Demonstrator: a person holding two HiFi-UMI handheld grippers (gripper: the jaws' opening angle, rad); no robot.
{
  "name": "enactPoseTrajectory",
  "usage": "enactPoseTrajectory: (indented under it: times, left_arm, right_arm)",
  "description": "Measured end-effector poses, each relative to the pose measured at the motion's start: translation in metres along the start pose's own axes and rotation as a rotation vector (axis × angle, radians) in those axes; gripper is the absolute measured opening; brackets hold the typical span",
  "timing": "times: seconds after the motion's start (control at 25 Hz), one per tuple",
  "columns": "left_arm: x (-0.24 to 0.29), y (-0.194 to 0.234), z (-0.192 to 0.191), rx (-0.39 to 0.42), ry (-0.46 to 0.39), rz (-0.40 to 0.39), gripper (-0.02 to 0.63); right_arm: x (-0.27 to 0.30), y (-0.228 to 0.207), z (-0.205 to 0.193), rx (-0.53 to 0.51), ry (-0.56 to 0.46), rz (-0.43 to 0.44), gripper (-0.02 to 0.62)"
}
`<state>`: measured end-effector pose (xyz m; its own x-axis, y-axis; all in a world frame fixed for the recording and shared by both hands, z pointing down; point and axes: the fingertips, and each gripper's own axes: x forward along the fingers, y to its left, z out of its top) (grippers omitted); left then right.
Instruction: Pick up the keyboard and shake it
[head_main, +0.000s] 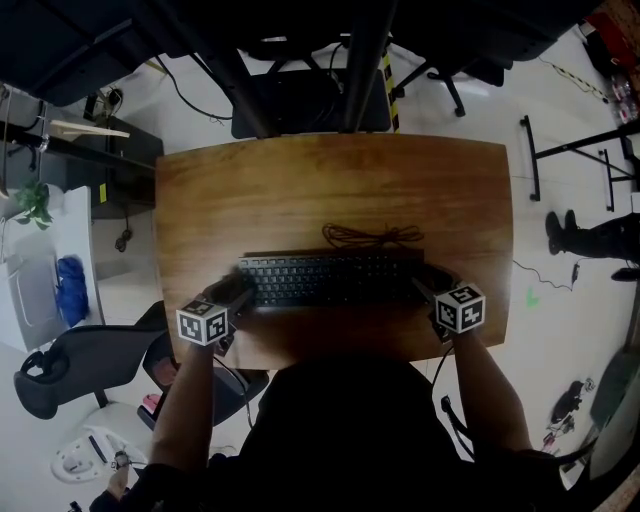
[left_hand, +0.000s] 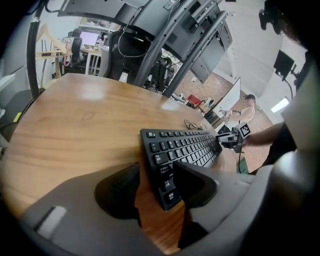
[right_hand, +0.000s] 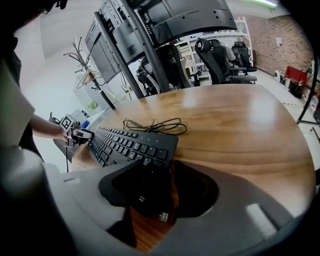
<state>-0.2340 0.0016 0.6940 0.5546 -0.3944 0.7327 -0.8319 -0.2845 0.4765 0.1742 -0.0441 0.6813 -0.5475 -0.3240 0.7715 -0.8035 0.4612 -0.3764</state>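
A black keyboard (head_main: 330, 278) lies flat on the wooden table (head_main: 300, 190) near its front edge, with its coiled cable (head_main: 372, 236) just behind it. My left gripper (head_main: 238, 292) is at the keyboard's left end and my right gripper (head_main: 428, 285) at its right end. In the left gripper view the keyboard (left_hand: 182, 147) reaches in between the jaws of the open left gripper (left_hand: 156, 187), and bare wood shows beside it. In the right gripper view the open right gripper (right_hand: 160, 187) straddles the keyboard's (right_hand: 130, 142) end with a gap on one side.
Black monitor arms (head_main: 300, 100) rise behind the table's far edge. A dark office chair (head_main: 70, 360) stands at the lower left. A person's legs (head_main: 600, 235) show on the floor at the right. Bare wood lies behind the cable (right_hand: 155, 125).
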Motion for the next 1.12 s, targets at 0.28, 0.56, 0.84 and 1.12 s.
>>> enactPoseTrajectory:
  times: [0.28,0.56,0.84,1.12]
  left_arm:
    - [-0.001,0.000,-0.001,-0.001,0.026,-0.026,0.202]
    - [0.004,-0.011,-0.002,-0.018,0.063,-0.088,0.207]
    - [0.006,-0.010,-0.002,-0.036,0.050,-0.034,0.180]
    - [-0.003,-0.012,0.002,-0.030,0.035,-0.018,0.156]
  right_arm:
    - [0.004,0.005,0.001,0.029,-0.004,0.045,0.196]
    - [0.008,0.007,0.000,0.080,-0.022,0.092,0.196]
    - [0.008,0.007,-0.001,0.056,0.003,0.081,0.195]
    - [-0.001,0.012,0.001,0.004,-0.023,0.072,0.188]
